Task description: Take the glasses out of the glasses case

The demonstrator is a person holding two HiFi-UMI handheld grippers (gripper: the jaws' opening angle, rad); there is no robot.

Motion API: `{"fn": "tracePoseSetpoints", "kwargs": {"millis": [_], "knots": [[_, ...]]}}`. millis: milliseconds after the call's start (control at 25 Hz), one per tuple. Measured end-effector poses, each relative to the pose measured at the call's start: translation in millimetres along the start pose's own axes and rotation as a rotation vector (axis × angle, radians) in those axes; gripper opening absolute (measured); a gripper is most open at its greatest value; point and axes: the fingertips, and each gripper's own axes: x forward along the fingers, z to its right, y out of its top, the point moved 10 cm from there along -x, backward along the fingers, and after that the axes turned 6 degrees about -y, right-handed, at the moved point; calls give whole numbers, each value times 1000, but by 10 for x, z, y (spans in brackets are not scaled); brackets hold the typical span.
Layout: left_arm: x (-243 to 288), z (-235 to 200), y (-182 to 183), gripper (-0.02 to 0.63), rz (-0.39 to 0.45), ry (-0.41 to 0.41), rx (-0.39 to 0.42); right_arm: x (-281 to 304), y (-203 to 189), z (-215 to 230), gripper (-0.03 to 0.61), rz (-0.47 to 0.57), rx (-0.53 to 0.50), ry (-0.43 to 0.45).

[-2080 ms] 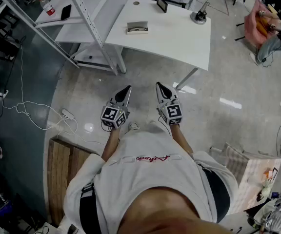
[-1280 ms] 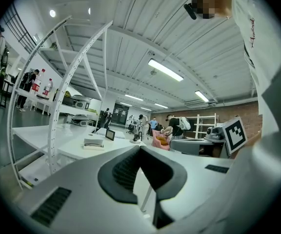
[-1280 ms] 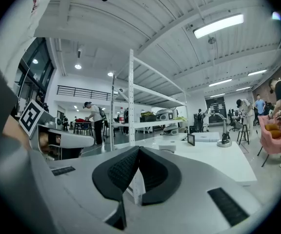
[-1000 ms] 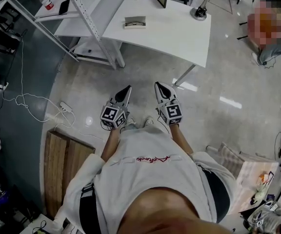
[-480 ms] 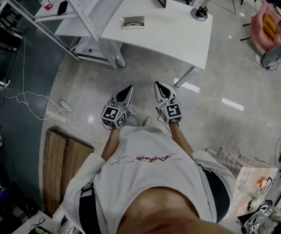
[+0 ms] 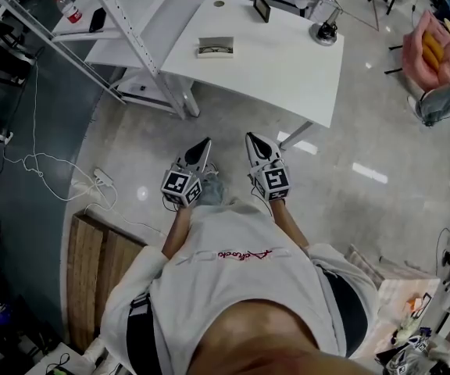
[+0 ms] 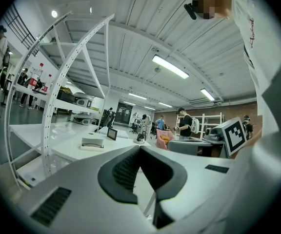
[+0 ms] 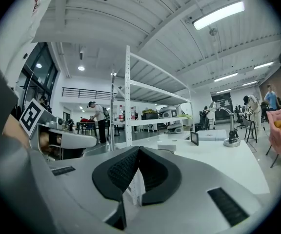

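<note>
case: I see the glasses case (image 6: pixel 216 47), a small grey box, lying on the smooth white table (image 6: pixel 287 65), well apart from my grippers | grippers: left gripper (image 6: pixel 202 144) and right gripper (image 6: pixel 251 138) pressed together, empty | room: shiny grey floor (image 6: pixel 366 123), white metal rack (image 6: pixel 135 30)

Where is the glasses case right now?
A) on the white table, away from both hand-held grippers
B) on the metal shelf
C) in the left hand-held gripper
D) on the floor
A: the case lies on the table, while the left hand-held gripper and right hand-held gripper are shut and empty, short of it.
</note>
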Motion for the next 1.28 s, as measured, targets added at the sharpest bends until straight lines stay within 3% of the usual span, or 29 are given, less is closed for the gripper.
{"fn": "tracePoseSetpoints", "kwargs": {"millis": [680, 1280], "knots": [[496, -1278, 438, 0, 35, -34, -14, 1367, 283, 33, 18, -4, -46, -21], [715, -1994, 533, 0, 23, -109, -37, 1940, 335, -62, 18, -37, -68, -77]]}}
